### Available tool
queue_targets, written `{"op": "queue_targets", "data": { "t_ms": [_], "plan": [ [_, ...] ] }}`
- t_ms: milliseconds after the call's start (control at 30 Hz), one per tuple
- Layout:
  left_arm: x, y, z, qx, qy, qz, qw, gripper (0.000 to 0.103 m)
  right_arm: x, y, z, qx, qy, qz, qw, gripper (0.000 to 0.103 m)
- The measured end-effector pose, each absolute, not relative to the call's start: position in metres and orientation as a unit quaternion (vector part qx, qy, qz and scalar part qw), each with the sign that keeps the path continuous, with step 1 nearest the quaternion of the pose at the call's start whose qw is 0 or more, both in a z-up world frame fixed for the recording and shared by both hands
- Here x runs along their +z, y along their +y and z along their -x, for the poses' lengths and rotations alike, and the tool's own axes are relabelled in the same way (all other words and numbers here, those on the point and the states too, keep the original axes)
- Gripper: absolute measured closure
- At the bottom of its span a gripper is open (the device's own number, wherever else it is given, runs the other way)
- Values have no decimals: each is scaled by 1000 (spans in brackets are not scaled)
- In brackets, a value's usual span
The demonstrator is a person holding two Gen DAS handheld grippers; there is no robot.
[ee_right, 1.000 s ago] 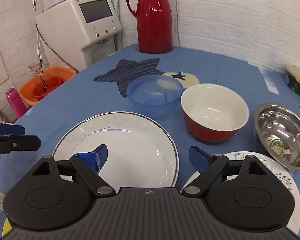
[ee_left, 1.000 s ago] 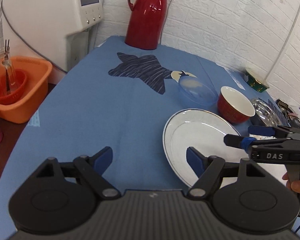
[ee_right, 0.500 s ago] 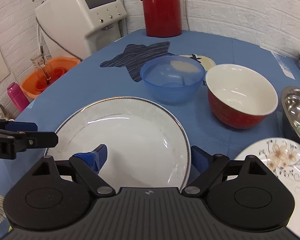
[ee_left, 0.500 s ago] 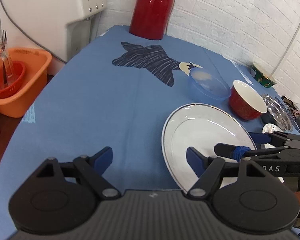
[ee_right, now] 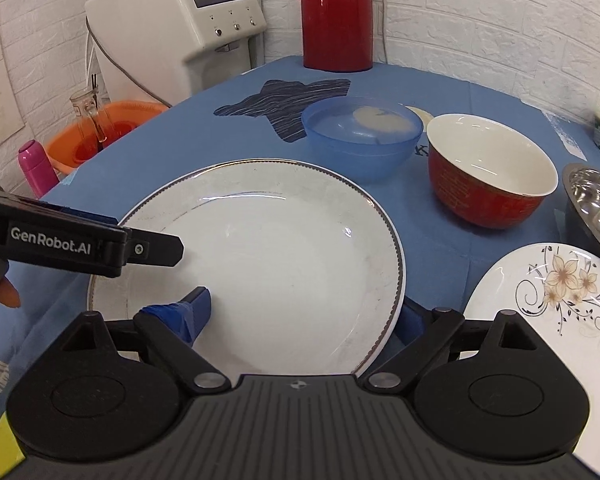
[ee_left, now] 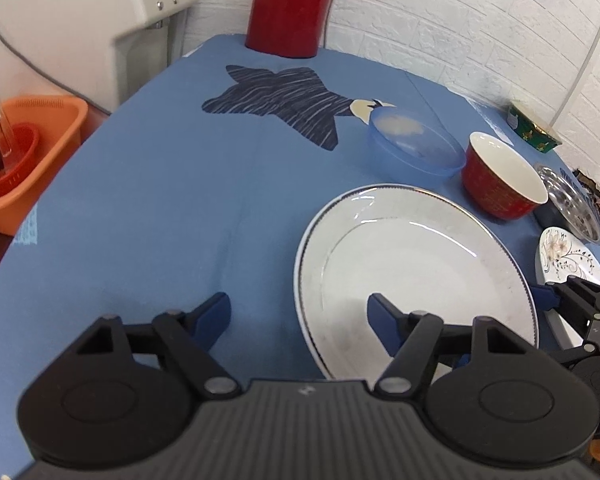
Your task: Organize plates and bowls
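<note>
1. The right gripper [ee_right: 300,312] has its jaws wide apart, straddling the near right rim of the large white plate [ee_right: 284,248]: its left finger lies over the plate's inner surface, and its right finger sits outside and below the rim. The jaws have not closed on the plate.
2. The left gripper [ee_left: 300,314] is also wide open and holds nothing. Its right finger [ee_left: 384,322] hovers over the plate's near left part, while its left finger is above bare blue tablecloth [ee_left: 160,200].
3. The white plate lies on the tablecloth near the table's front edge, between the two grippers.
4. Just behind the plate stands a translucent blue bowl [ee_right: 362,138]; a red bowl [ee_right: 490,172] with a white interior stands close beside it on the right.
5. Further right sits a steel bowl [ee_right: 596,204], and in front of it a white plate with a floral pattern [ee_right: 548,292], just beside the large plate.
6. A red thermos jug [ee_right: 336,16] stands at the far end of the table, against the white brick wall.
7. Off the table to the left are a white appliance with a screen [ee_right: 180,28] and an orange basket [ee_left: 32,152].
</note>
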State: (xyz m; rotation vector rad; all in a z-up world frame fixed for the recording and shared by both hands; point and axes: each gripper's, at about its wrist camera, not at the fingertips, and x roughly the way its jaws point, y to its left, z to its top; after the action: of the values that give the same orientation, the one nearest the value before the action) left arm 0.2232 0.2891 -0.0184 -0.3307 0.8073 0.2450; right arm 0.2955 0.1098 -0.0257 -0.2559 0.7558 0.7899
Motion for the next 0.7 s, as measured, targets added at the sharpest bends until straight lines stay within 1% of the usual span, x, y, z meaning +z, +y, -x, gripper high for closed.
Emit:
{"op": "queue_targets", "data": {
  "t_ms": [33, 67, 133, 167, 200, 333, 367, 467, 700],
  "plan": [
    [-19, 288, -223, 120, 391, 154, 900, 35, -26, 109, -295, 382, 356, 123, 844, 22],
    [-19, 286, -224, 121, 391, 147, 900, 44, -26, 106, -293, 392, 351, 124, 841, 22],
    [-19, 282, -224, 127, 387, 126, 905, 57, -27, 102, -290, 404, 343, 127, 838, 26],
    [-19, 281, -223, 119, 383, 128, 907, 75, -27, 102, -289, 406, 342, 129, 838, 27],
    [-18, 280, -224, 109, 382, 136, 908, 82, -27, 103, -289, 406, 342, 128, 838, 29],
    [-17, 274, -229, 127, 383, 129, 906, 82, -25, 105, -291, 399, 349, 128, 838, 30],
    [-16, 275, -229, 127, 385, 132, 905, 84, -24, 105, -290, 397, 352, 124, 838, 30],
    [-8, 270, -227, 135, 376, 114, 910, 87, -20, 102, -287, 398, 356, 101, 839, 30],
    [19, 262, -201, 130, 350, 109, 921, 87, 5, 92, -258, 395, 325, 95, 854, 30]
  ]
}}
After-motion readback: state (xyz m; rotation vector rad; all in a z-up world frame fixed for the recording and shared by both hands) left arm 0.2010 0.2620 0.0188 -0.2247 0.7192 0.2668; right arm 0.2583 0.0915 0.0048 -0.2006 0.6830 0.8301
